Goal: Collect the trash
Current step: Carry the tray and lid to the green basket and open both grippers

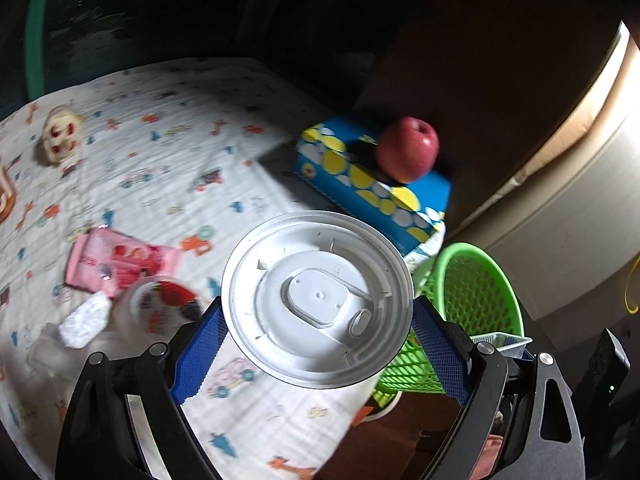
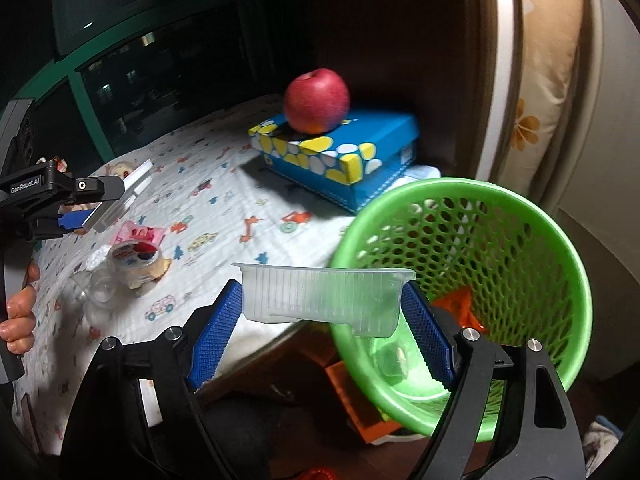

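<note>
Night-dark windows in green frames back a counter (image 2: 224,208) spread with a white cloth printed with small cars and animals.

Closest in, the left gripper (image 1: 318,338) clamps a white plastic cup lid (image 1: 318,300) by its rim, the blue pads pressed on opposite edges and the flat face turned to the camera; a tiny moulded mark near the lid's edge is too small to read. From the right wrist view the same gripper shows at the far left with the lid edge-on, and "GenRobot.AI" is printed on its black body. A person's hand (image 2: 18,320) holds the handle below it.

The right gripper (image 2: 322,322) squeezes a clear ribbed plastic tray (image 2: 324,296) between its blue pads, the tray standing level and overlapping the near rim of a green mesh basket (image 2: 500,216). That basket is tipped toward the camera just off the counter's edge, with an orange scrap and a clear piece lying inside.

Farther out on the cloth lie a pink snack wrapper (image 1: 120,260) whose print is blurred, a clear cup with a strawberry label (image 1: 160,304) just beside it, and a white crumpled wad (image 1: 84,322). A small toy face (image 1: 60,136) sits near the far side.

At the back right, a red apple (image 2: 316,100) rests on a blue box with yellow and white spots (image 2: 340,156). Behind it hangs a floral curtain (image 2: 548,80).
</note>
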`<state>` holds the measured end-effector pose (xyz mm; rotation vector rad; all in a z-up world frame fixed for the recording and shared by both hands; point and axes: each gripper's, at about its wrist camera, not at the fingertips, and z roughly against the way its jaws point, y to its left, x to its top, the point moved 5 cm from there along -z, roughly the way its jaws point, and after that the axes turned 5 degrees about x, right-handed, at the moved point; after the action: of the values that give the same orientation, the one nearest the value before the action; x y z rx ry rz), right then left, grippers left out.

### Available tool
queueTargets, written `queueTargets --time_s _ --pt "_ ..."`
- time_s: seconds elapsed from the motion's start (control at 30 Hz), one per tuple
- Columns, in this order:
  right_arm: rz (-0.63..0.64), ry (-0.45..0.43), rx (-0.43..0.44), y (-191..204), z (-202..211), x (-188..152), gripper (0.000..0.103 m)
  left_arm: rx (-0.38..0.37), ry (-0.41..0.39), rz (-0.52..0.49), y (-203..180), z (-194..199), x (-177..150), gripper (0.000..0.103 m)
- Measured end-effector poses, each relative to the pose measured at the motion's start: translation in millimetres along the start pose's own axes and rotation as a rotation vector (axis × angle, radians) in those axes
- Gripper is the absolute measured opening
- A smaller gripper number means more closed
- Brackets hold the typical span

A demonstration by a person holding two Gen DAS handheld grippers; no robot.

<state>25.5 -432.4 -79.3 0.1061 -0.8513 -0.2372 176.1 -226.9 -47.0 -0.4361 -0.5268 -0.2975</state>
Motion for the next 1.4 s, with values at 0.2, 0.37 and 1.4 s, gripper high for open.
queueTargets --time_s 0.2,0.37,1.4 --pt "-0.072 0.003 -0.082 -55 9 -8 0.08 -0.045 0.029 -0.076 -57 -17 6 0.088" --pt "-0.135 0.017 -0.129 -94 10 -17 0.082 -0.07 0.051 -0.124 -91 -31 11 0.088" --pt "-0.274 -0.045 -0.195 -153 65 -54 0.089 -0.129 0.231 -0.305 -210 -106 -47 0.089"
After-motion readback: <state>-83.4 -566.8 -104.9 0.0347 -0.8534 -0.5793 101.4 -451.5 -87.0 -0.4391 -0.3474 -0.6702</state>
